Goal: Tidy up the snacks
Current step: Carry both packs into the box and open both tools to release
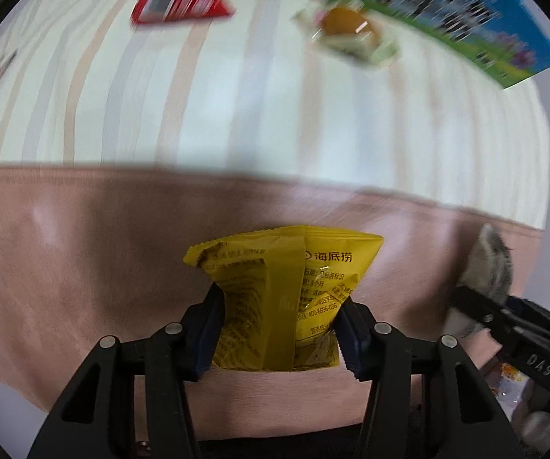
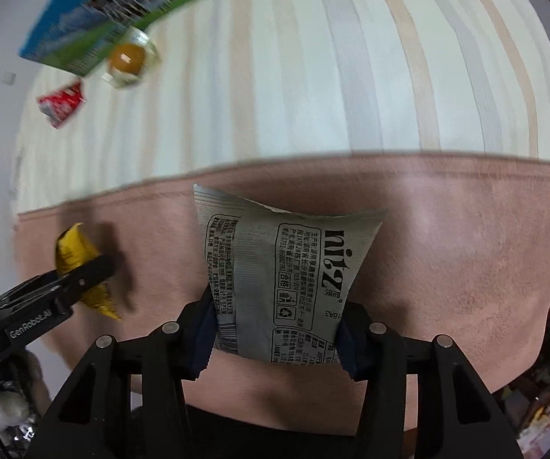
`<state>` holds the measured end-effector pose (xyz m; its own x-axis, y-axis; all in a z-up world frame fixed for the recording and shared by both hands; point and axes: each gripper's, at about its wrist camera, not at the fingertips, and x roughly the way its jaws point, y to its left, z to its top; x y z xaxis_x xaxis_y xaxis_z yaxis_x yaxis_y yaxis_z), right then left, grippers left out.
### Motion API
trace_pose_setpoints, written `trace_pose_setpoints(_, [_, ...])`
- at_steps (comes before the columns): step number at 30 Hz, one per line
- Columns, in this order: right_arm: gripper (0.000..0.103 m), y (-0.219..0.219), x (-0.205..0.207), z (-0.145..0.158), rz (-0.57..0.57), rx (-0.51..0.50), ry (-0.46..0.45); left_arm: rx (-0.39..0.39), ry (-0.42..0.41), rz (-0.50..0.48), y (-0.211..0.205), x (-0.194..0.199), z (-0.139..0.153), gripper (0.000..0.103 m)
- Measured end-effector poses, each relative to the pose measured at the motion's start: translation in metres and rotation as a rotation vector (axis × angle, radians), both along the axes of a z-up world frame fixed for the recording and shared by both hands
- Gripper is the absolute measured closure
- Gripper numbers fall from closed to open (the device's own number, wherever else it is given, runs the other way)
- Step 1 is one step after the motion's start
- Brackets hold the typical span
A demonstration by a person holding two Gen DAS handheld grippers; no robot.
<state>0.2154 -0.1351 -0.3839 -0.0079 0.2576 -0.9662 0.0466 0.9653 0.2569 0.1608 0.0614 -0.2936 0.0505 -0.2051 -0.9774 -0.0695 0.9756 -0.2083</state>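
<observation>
- Striped cream bedspread with a pink blanket band across the near part; both views blurred.
- My left gripper pinches a yellow snack packet, pads on both side edges, packet raised over the pink band.
- My right gripper clamps a grey snack packet the same way, off the blanket.
- Both look light, soft, crinkly film; probably slippery, contents likely crushable. I'd grip mid-body, moderate squeeze, not the sealed edge.
- Far side, on the stripes: red packet, a clear-wrapped orange snack, blue-green box — not yet handled.
</observation>
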Motion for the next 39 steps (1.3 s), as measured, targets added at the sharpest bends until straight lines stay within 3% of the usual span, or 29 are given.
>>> trace_pose_setpoints(4, [0.048,0.004,0.021,0.04,0.007,0.082,-0.075,-0.083,-0.082,-0.007,-0.012,0.027,0.054,0.053])
trace_pose_setpoints(11, [0.048,0.008,0.102,0.149,0.058,0.158,-0.265,-0.185,-0.266,-0.038,-0.021,0.104,0.165,0.053])
trace_pose_setpoints(15, [0.048,0.012,0.166,0.183,0.073,0.136,-0.331,-0.164,-0.315,-0.044,-0.016,0.169,0.193,0.053])
trace_pose_setpoints(18, [0.048,0.021,0.222,0.186,0.075,0.108,-0.332,-0.116,-0.285,-0.044,-0.008,0.223,0.185,0.053])
trace_pose_setpoints(22, [0.048,0.035,0.288,0.174,0.079,0.077,-0.289,-0.062,-0.178,-0.046,0.003,0.296,0.152,0.053])
trace_pose_setpoints(30, [0.048,0.07,0.353,0.122,0.114,0.022,-0.196,-0.014,-0.059,-0.044,0.015,0.36,0.101,0.053])
trace_pose_setpoints(34, [0.048,0.081,0.372,0.095,0.116,0.063,-0.156,-0.032,0.017,-0.041,0.021,0.374,0.076,0.052])
trace_pose_setpoints(36, [0.037,0.087,0.38,0.08,0.136,0.045,-0.128,-0.045,0.058,-0.023,0.024,0.378,0.066,0.052])
trace_pose_setpoints(37, [0.017,0.088,0.383,0.074,0.134,0.026,-0.122,-0.053,0.064,-0.019,0.025,0.379,0.063,0.052])
trace_pose_setpoints(38, [0.005,0.088,0.384,0.072,0.13,0.02,-0.123,-0.052,0.055,-0.021,0.026,0.379,0.063,0.051])
trace_pose_setpoints(39, [0.005,0.088,0.384,0.07,0.126,0.013,-0.126,-0.045,0.048,-0.024,0.025,0.379,0.064,0.049])
